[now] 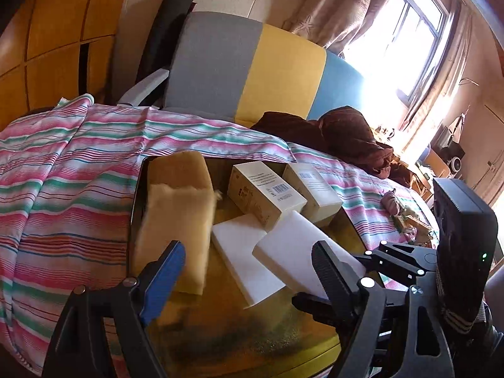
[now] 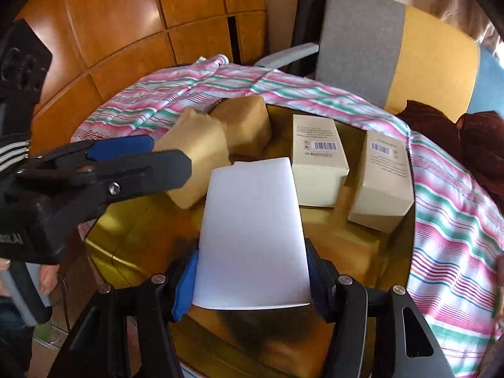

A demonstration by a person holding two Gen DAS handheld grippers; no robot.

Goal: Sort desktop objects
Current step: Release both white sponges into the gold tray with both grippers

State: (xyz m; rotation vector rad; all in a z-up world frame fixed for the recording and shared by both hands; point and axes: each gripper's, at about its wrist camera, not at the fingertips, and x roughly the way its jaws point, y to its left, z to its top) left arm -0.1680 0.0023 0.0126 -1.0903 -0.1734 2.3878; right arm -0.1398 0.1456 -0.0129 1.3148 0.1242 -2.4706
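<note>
A gold mirror-like tray (image 1: pixel 239 330) (image 2: pixel 132 226) lies on a striped cloth. On it are a tan sponge (image 1: pixel 176 214) (image 2: pixel 195 160), a second tan sponge (image 2: pixel 245 126) behind it, two cream boxes (image 1: pixel 264 192) (image 1: pixel 312 189) (image 2: pixel 318 160) (image 2: pixel 381 182) and a flat white foam block (image 1: pixel 242 258). My right gripper (image 2: pixel 252 283) (image 1: pixel 409 267) is shut on another white foam block (image 2: pixel 252 233) (image 1: pixel 296 245), held over the tray. My left gripper (image 1: pixel 249 271) (image 2: pixel 157 157) stands open, its blue-padded finger beside the near tan sponge, which looks blurred.
The pink, green and white striped cloth (image 1: pixel 63 189) (image 2: pixel 456 220) covers the surface around the tray. A grey, yellow and blue chair back (image 1: pixel 252 72) stands behind, with a brown garment (image 1: pixel 346 135) at the right. Wooden cabinet doors (image 2: pixel 126 25) fill the left. A hand (image 2: pixel 47 277) holds the left gripper.
</note>
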